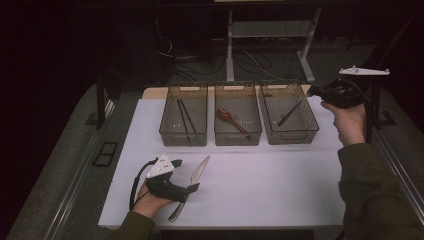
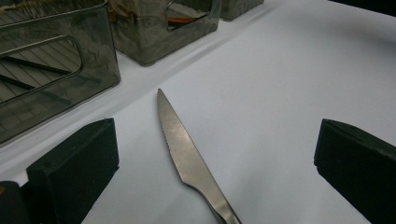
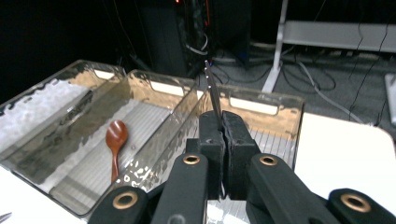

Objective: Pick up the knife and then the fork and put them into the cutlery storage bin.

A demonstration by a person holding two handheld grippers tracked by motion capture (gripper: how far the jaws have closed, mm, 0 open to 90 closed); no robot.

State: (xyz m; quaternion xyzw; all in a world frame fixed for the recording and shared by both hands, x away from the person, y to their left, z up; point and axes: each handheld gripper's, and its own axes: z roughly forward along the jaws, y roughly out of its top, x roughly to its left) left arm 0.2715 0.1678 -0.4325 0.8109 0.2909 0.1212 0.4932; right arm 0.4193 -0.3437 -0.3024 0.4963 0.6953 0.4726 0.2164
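Two jaws of my right gripper [image 3: 221, 135] are pinched tight on a thin dark blade [image 3: 212, 91] that sticks up between the pads; from above I see it slanting down into the right bin [image 1: 289, 113]. My left gripper [image 2: 215, 158] stands wide apart on the white table [image 1: 260, 180], and the table knife [image 2: 184, 154] lies flat between the jaws, touching neither, tip pointing away toward the bins. The middle bin [image 1: 238, 114] holds a brown spoon [image 1: 228, 117], the left bin [image 1: 183, 115] dark sticks [image 1: 184, 117]. I can read no writing anywhere.
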